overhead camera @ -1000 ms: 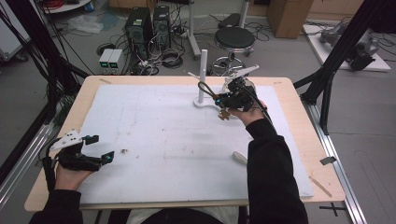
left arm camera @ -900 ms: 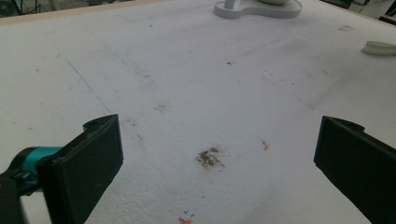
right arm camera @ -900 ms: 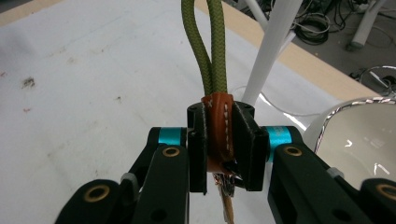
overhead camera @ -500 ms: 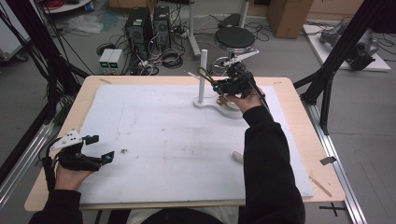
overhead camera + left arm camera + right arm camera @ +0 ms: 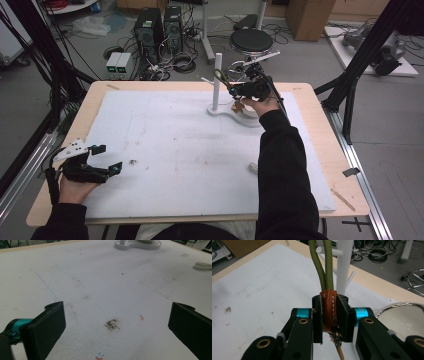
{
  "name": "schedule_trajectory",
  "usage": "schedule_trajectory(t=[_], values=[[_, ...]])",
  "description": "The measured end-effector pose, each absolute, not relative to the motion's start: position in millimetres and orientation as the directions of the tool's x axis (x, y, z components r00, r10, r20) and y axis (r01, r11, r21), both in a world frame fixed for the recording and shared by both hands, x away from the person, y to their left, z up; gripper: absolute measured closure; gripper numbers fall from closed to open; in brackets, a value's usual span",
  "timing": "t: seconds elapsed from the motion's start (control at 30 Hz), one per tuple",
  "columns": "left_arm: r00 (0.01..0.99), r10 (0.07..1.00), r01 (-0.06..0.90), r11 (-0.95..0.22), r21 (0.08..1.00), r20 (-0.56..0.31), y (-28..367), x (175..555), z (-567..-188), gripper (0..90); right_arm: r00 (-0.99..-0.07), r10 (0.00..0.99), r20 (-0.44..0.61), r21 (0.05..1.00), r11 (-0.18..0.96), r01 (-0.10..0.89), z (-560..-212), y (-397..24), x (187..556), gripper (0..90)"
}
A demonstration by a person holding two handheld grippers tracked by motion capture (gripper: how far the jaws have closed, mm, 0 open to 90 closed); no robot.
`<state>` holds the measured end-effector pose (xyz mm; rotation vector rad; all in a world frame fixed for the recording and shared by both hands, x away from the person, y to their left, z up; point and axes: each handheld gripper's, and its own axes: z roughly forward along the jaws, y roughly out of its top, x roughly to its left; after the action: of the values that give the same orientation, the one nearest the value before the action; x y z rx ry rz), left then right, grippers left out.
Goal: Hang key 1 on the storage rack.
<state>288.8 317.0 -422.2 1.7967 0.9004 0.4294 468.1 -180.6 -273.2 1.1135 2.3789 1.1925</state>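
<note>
Right gripper view: right gripper jaws pinch the orange leather tab of a green cord loop beside the far white peg stand; left gripper jaws spread, near-left over the mat.

Even, soft room light falls from overhead, so the white tabletop looks bright with only faint shadows. The high view is slightly soft all over. In the right gripper view a shiny ring catches glare and the far floor blurs.
</note>
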Motion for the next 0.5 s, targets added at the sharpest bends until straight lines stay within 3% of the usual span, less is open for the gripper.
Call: schedule_trajectory(t=[0.5], values=[[0.648,0.751,0.374,-0.168,0.912,-0.127,321.1,288.0,-421.5,1.7,-0.633,0.765,0.12,0.751,0.347,0.562,-287.6,-170.2,481.4,76.2]])
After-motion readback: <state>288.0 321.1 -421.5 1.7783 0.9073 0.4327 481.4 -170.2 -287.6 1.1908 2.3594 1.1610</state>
